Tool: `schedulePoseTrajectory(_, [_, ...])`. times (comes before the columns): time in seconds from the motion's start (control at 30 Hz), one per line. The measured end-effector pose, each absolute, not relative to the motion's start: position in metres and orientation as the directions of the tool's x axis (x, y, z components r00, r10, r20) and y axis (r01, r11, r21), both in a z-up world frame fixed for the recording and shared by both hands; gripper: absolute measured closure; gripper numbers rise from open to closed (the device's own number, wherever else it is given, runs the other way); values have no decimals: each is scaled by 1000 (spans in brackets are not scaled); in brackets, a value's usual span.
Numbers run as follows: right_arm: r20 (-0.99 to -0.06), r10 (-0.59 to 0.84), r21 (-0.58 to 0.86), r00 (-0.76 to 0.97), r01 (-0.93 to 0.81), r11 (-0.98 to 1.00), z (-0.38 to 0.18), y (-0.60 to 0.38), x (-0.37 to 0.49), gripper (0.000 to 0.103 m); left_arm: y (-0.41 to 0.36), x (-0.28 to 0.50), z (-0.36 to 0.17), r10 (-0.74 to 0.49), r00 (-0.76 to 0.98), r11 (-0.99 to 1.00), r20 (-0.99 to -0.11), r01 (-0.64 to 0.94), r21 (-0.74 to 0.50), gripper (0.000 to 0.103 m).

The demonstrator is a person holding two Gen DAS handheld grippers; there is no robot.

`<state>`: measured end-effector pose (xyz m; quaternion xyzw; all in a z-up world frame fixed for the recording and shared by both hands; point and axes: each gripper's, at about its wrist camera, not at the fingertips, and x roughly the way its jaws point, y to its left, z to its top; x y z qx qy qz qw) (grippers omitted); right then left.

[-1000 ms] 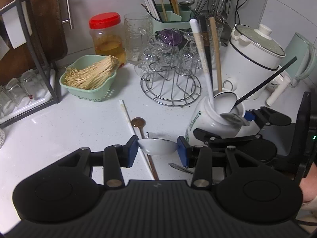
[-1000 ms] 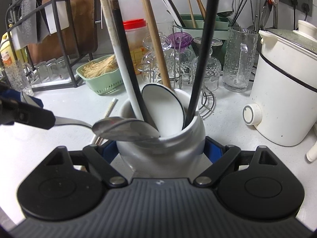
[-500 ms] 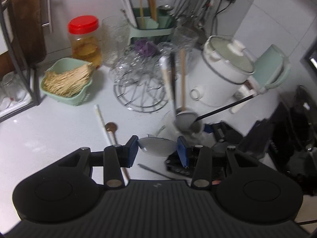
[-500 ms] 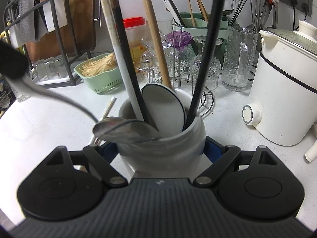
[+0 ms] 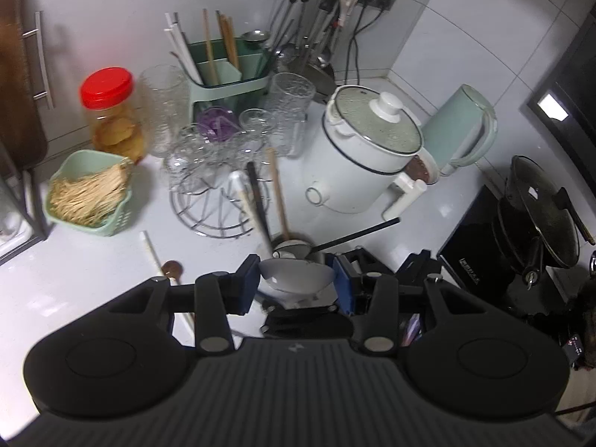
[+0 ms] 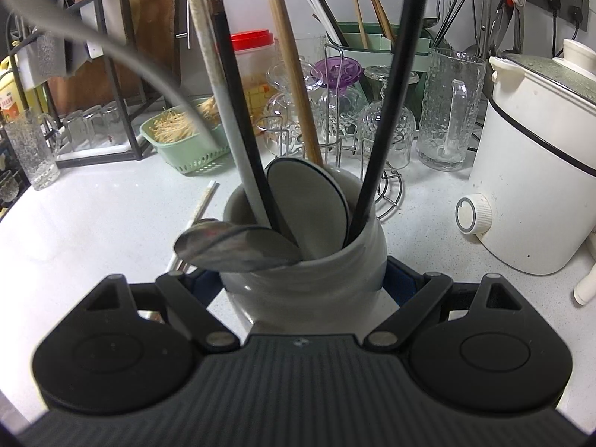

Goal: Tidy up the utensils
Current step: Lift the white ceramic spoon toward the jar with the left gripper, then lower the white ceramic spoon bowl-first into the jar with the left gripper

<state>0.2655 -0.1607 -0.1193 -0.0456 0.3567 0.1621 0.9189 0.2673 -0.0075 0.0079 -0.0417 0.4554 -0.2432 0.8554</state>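
My right gripper [image 6: 302, 277] is shut on a white ceramic mug [image 6: 309, 283] standing on the counter. Inside the mug are white, black and wooden chopsticks and a white spoon [image 6: 305, 201]. A metal spoon's bowl [image 6: 238, 247] rests on the mug's left rim, and its handle curves up to the top left. My left gripper [image 5: 295, 281] is shut on the wide end of that handle [image 5: 290, 273], above the mug [image 5: 294, 247]. A white chopstick [image 5: 151, 249] and a brown wooden spoon [image 5: 172, 270] lie loose on the counter to the left.
Behind the mug stand a wire rack of glasses [image 5: 219, 156], a green utensil caddy [image 5: 227, 74], a red-lidded jar [image 5: 111, 111] and a green basket of sticks [image 5: 89, 193]. A white cooker [image 5: 357, 156] and a kettle [image 5: 462, 130] are at right, with a black wok [image 5: 540, 216] beyond.
My left gripper has risen with the spoon's handle, which now stands steeper, while the spoon's bowl stays at the mug's rim. The right gripper and the mug have not moved.
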Motion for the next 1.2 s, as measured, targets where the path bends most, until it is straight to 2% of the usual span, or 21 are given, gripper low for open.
schedulePoseTrajectory(0.23, [-666,269,30,696,-336,941,-120,-161,266,12,-36,281,-11,-475,398,855,-785,419,-305,55])
schedulePoseTrajectory(0.73, [-643,281,39,713,-336,941,-123,-162,262,12,-72,323,-56,-396,301,860,-867,453,-235,55])
schedulePoseTrajectory(1.2, [-636,276,28,720,-335,942,-124,-161,258,12,-91,340,-75,-380,273,864,-884,445,-235,55])
